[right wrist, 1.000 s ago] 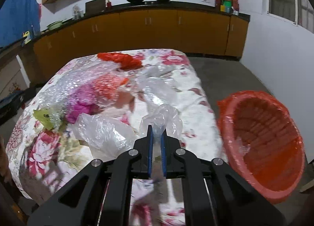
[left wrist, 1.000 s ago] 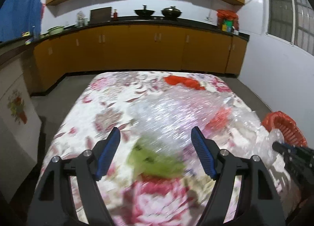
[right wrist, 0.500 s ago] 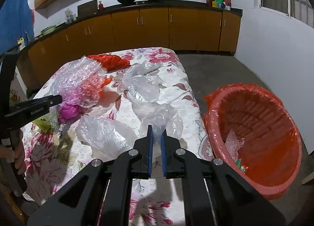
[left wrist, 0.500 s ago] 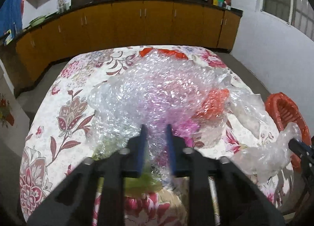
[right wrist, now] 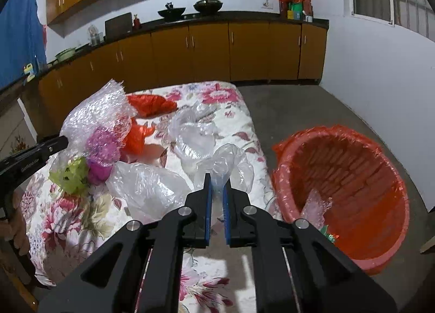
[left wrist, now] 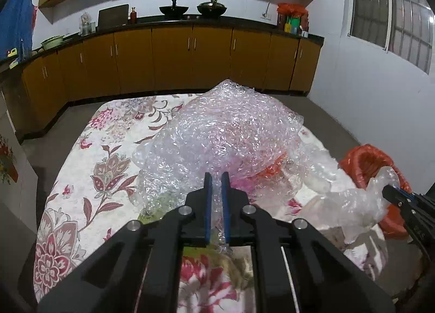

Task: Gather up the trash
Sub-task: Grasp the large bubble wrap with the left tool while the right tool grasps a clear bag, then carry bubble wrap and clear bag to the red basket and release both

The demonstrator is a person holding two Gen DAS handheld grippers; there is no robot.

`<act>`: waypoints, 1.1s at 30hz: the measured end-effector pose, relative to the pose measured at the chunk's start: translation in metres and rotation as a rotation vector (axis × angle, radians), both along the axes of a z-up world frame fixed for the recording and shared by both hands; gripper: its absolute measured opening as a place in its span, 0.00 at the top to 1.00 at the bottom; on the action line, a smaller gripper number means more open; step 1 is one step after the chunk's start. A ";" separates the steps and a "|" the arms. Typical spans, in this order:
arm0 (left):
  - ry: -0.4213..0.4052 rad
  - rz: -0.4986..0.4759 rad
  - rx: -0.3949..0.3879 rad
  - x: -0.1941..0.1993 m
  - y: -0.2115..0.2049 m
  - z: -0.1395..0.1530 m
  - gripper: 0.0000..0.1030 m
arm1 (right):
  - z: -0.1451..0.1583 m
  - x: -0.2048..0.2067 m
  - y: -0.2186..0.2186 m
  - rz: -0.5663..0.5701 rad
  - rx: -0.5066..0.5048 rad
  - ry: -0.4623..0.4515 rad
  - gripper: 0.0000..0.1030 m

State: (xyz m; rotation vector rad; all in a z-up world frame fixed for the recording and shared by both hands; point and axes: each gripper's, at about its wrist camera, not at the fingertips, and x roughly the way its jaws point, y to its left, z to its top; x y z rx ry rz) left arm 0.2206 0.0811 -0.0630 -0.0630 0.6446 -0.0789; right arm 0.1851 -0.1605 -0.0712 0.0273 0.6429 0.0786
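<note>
The left tongs (left wrist: 216,181) are squeezed tight on a big sheet of bubble wrap (left wrist: 225,133). The wrap is lifted up in front of them, above the flowery table (left wrist: 89,166). Pink, green and orange scraps show under it.

The right tongs (right wrist: 216,181) are pinched on a clear plastic bag (right wrist: 227,162), which puffs out just past their tips. Another clear bag (right wrist: 148,185) lies on the table to their left. The red trash basket (right wrist: 378,255) sits on the floor to their right, with a few scraps inside.
</note>
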 end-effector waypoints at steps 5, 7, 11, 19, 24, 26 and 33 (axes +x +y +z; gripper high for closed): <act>-0.020 -0.024 -0.007 -0.008 -0.011 0.010 0.92 | 0.012 -0.007 -0.012 -0.040 -0.018 -0.035 0.92; -0.026 -0.035 -0.010 -0.011 -0.017 0.012 0.92 | 0.016 -0.010 -0.018 -0.060 -0.025 -0.047 0.92; -0.031 -0.058 -0.023 -0.015 -0.030 0.016 0.92 | 0.025 -0.016 -0.032 -0.103 -0.041 -0.074 0.92; -0.026 -0.109 -0.048 -0.017 -0.057 0.017 0.92 | 0.045 -0.029 -0.062 -0.192 -0.078 -0.130 0.92; -0.024 -0.140 -0.055 -0.018 -0.072 0.017 0.92 | 0.047 -0.033 -0.081 -0.243 -0.078 -0.136 0.92; -0.023 -0.154 -0.056 -0.018 -0.080 0.017 0.92 | 0.047 -0.035 -0.087 -0.258 -0.079 -0.135 0.92; -0.014 -0.197 -0.061 -0.015 -0.103 0.014 0.92 | 0.045 -0.042 -0.104 -0.310 -0.076 -0.133 0.92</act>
